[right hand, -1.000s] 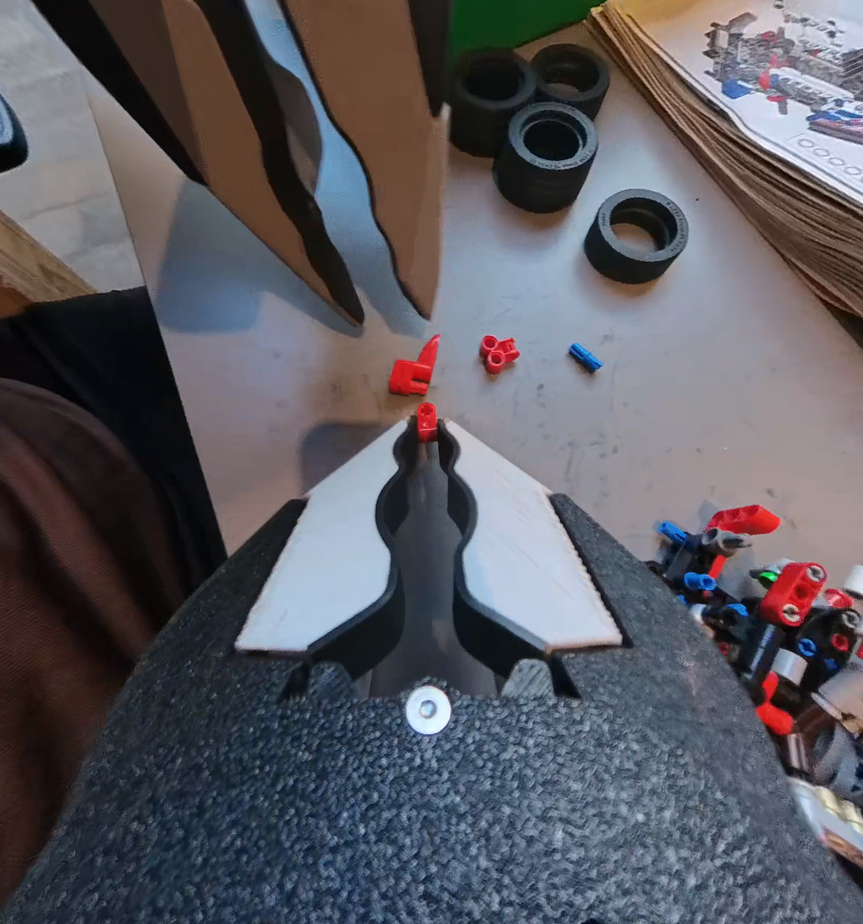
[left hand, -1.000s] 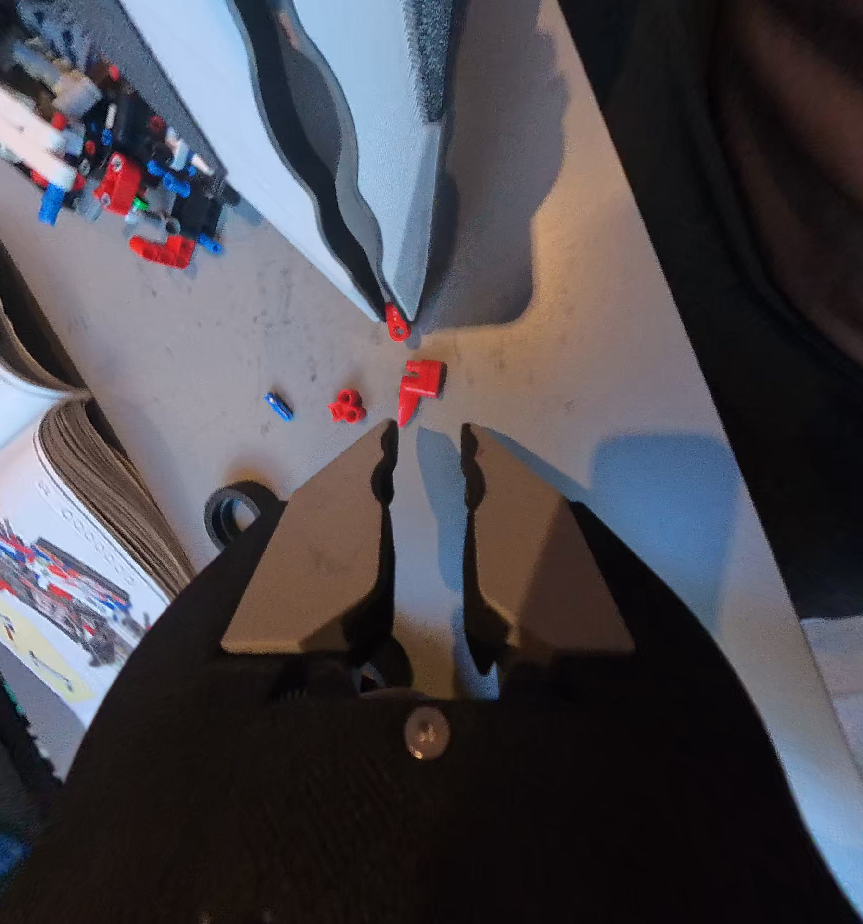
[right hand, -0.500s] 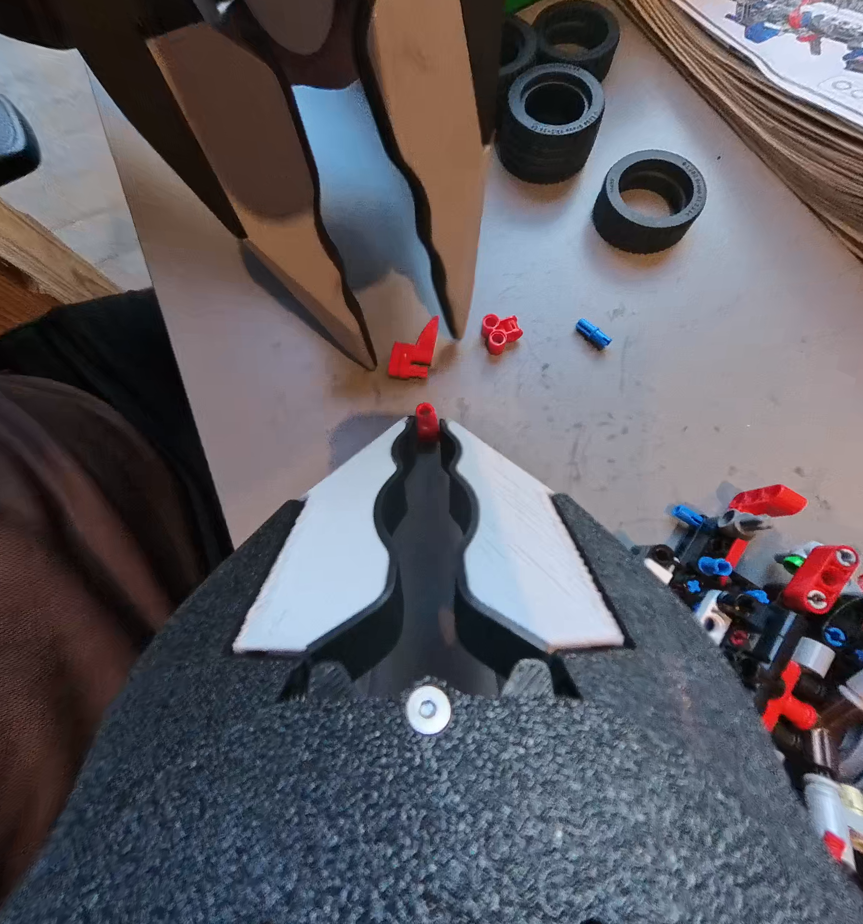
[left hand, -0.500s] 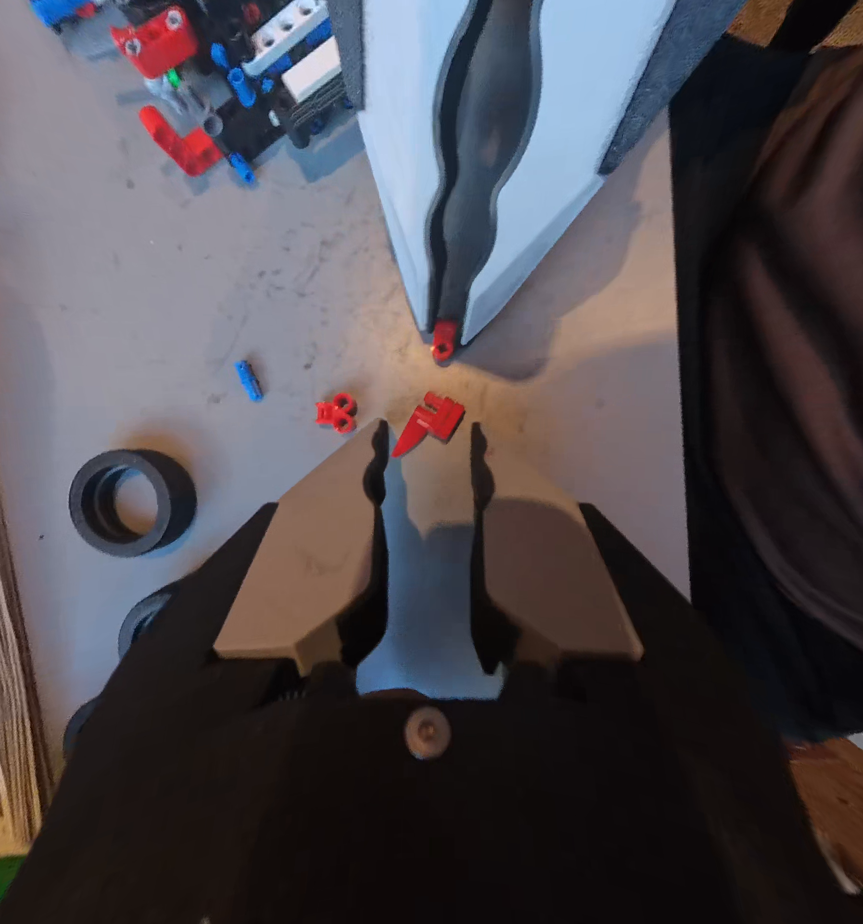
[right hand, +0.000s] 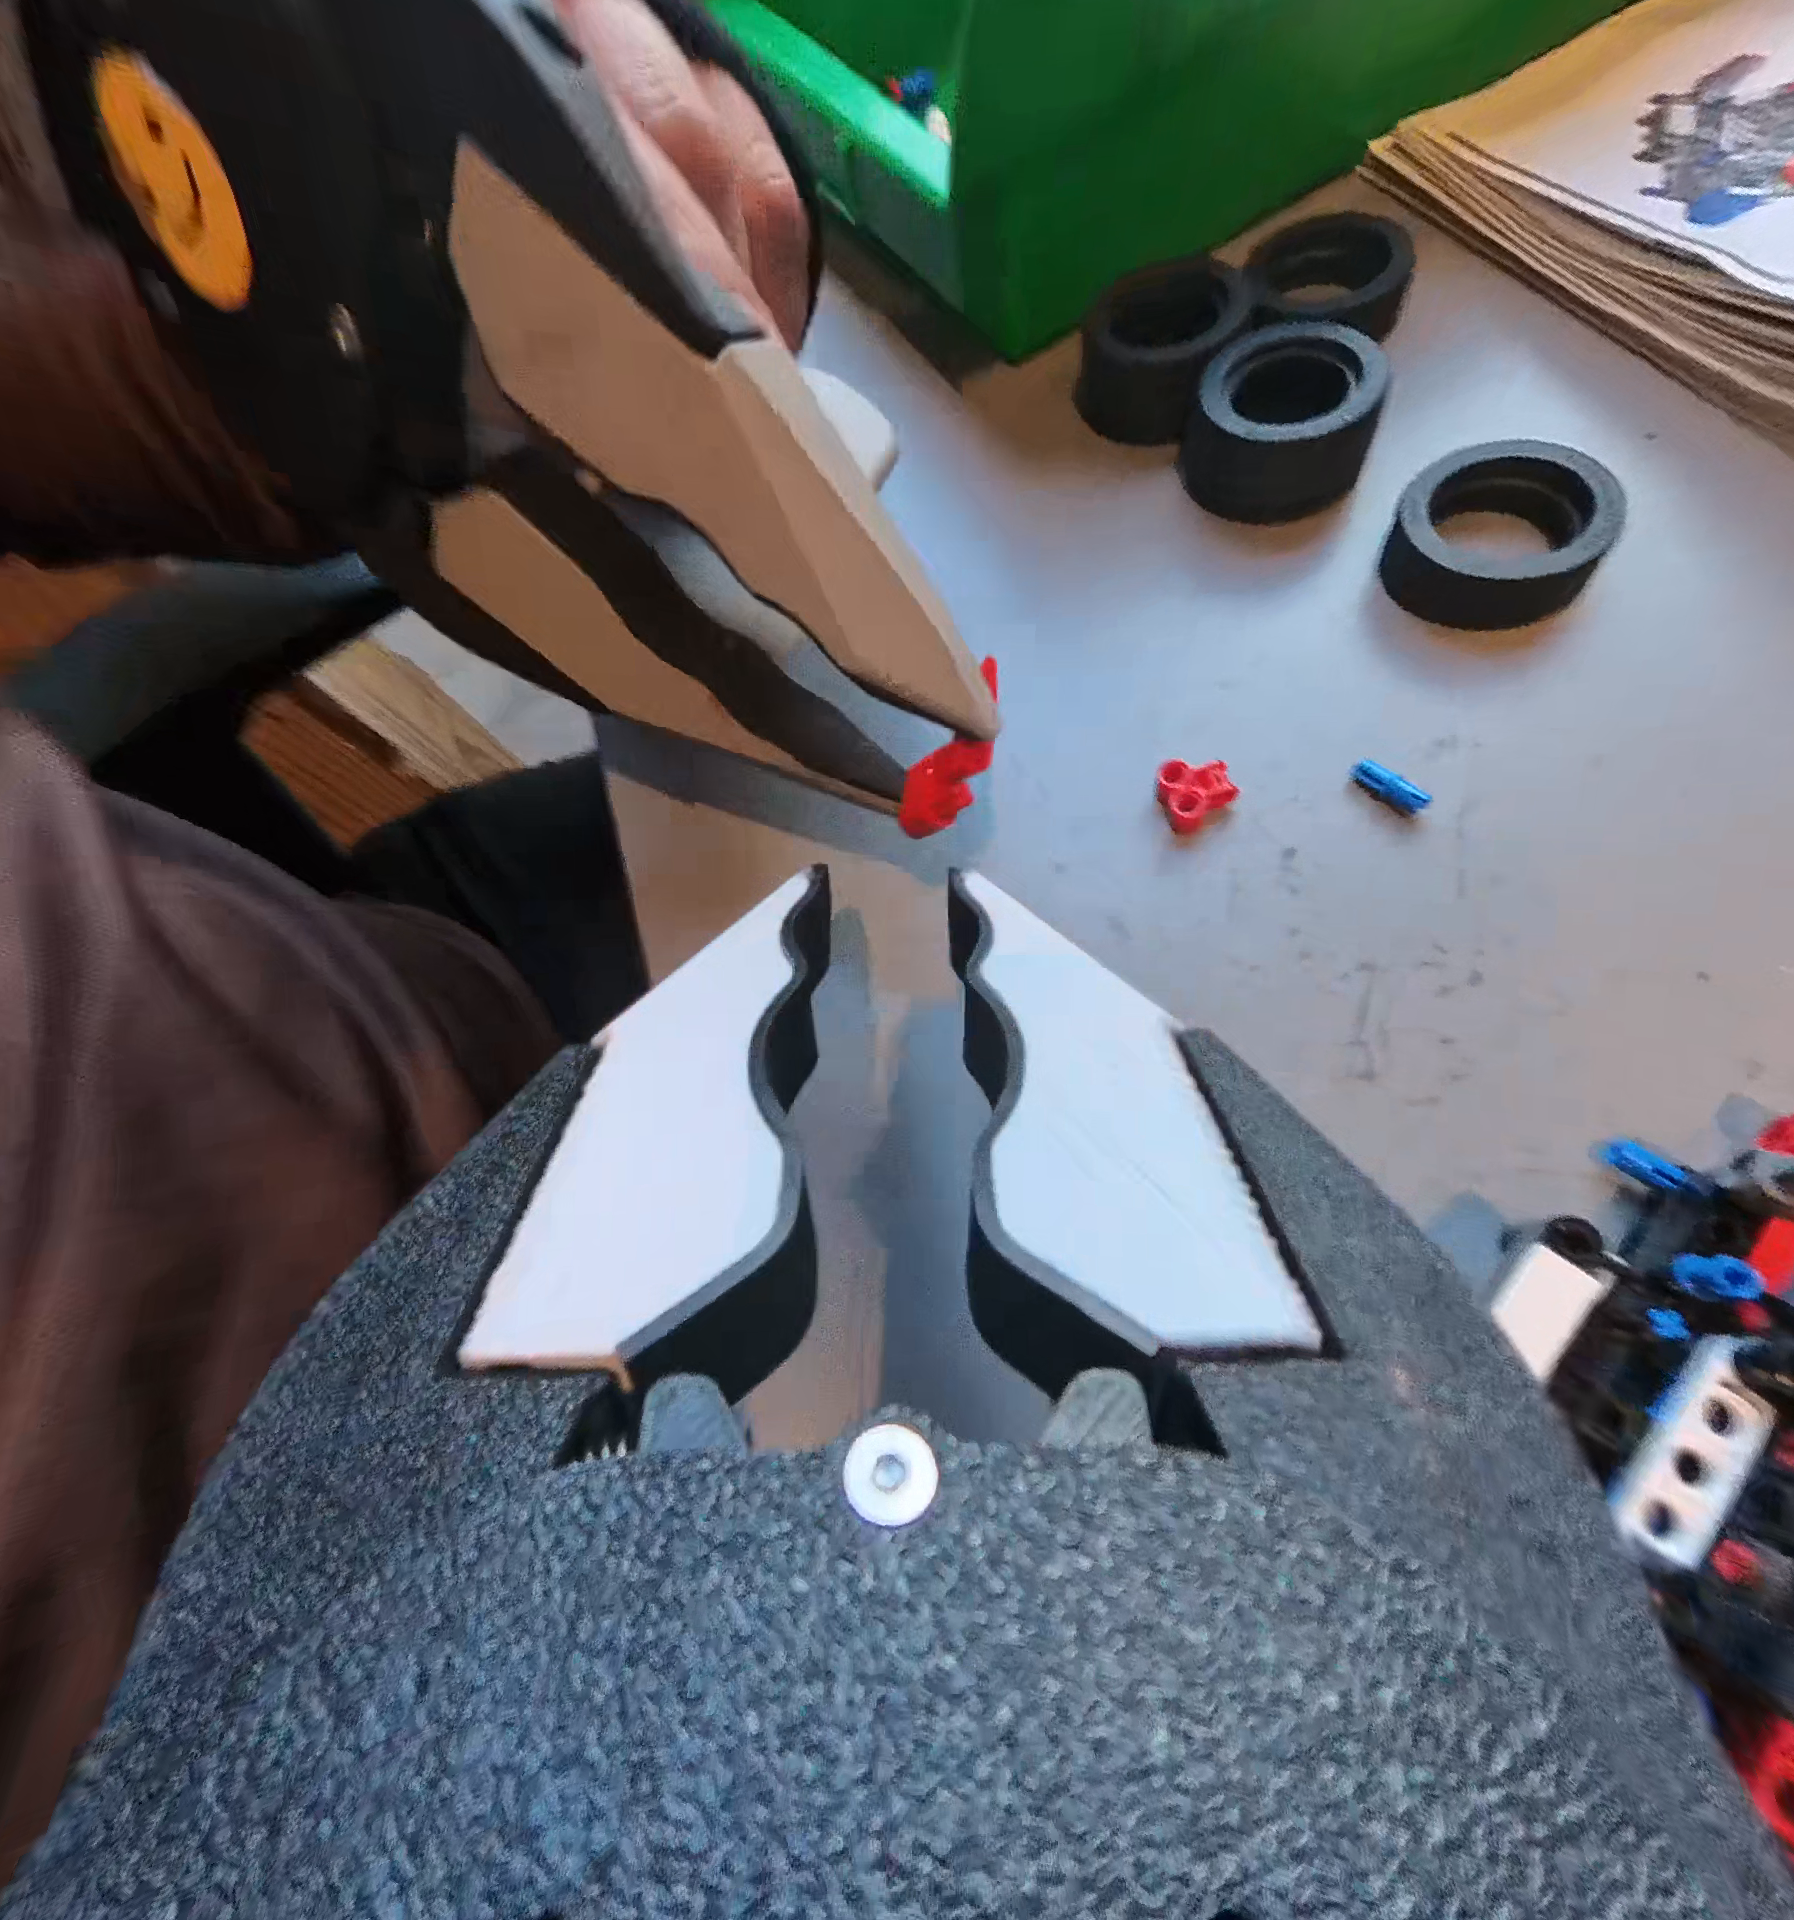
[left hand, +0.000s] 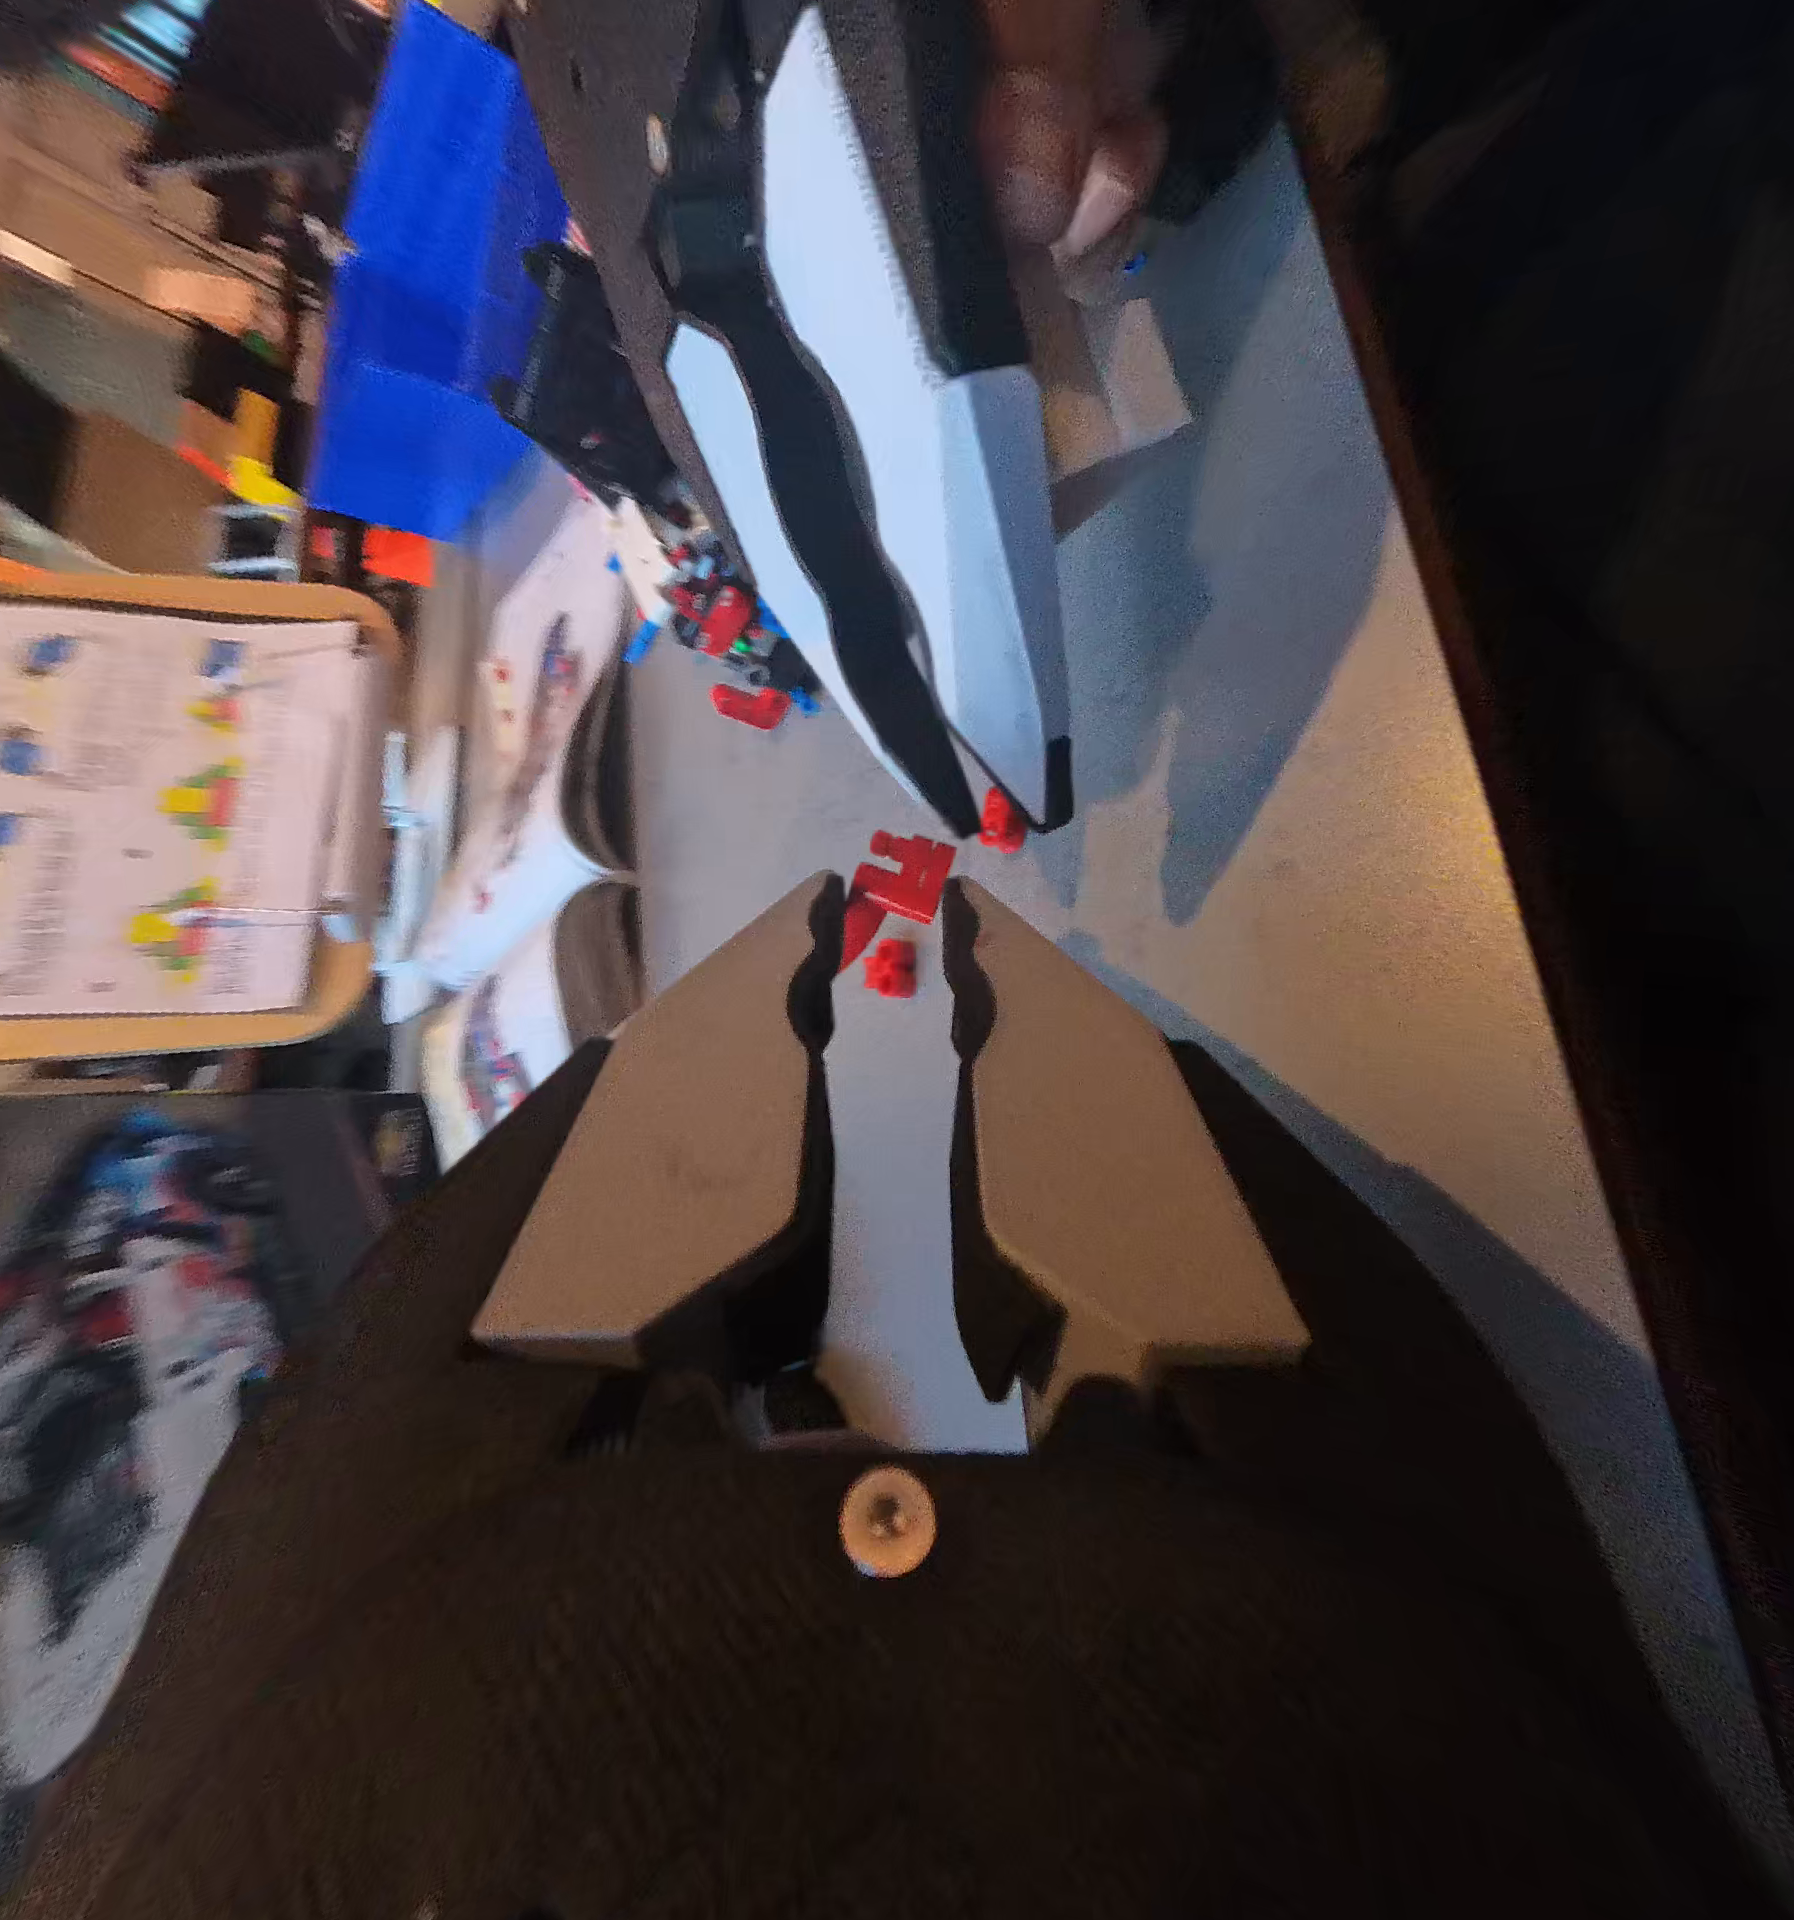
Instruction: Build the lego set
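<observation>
My left gripper is shut on a red angled lego piece and holds it a little above the white table. In the right wrist view the left gripper comes in from the upper left with that piece at its tips. My right gripper is open and empty, just short of the piece. In the left wrist view a small red pin sits against the piece's end, at the right gripper's tips. I cannot tell whether it is joined.
A red three-hole connector and a blue pin lie on the table. Black tyres and a green bin stand beyond. The partly built model is at the right and the instruction booklet at the far right. A person's torso is at the left.
My left gripper has closed on the red angled piece and lifted it off the table. My right gripper, shut on the small red pin before, has opened. Both grippers have tilted.
</observation>
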